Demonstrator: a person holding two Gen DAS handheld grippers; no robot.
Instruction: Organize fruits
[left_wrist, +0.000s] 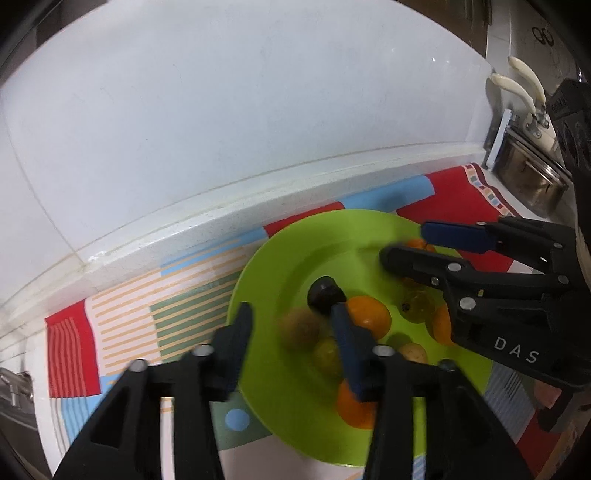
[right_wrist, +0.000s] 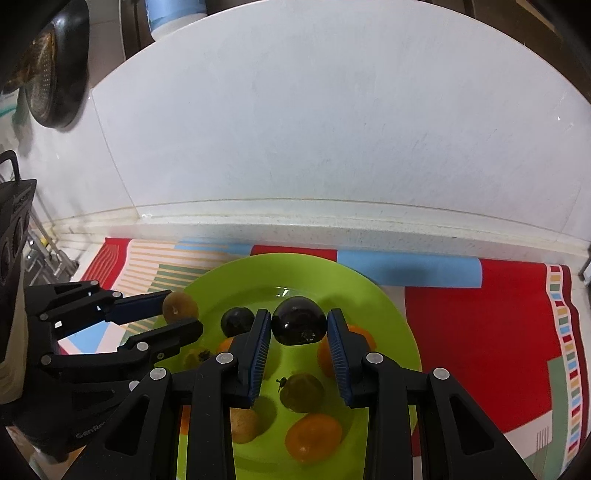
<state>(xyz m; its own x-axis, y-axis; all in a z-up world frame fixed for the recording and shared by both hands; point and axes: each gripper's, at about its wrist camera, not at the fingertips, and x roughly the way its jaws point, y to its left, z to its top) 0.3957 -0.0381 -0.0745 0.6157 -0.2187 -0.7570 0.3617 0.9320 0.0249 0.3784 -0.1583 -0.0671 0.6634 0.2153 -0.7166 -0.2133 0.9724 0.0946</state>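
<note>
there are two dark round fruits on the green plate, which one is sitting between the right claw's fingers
The larger dark fruit, framed by the right claw. The smaller dark fruit lies outside its left finger on the green plate.

Two readable markings, both on the gripper bodies.

In your left wrist view, the right gripper (left_wrist: 410, 242) reaches in from the right side, and its black body carries the white spaced letters "D A S" near its lower edge. In your right wrist view, the left gripper (right_wrist: 183, 314) comes in from the left, and on its black body, low down, you can read "GenRo" in pale letters before the word is cut off behind the near gripper's frame. A dark block at the top right of the left wrist view bears lettering too blurred to read.
</note>
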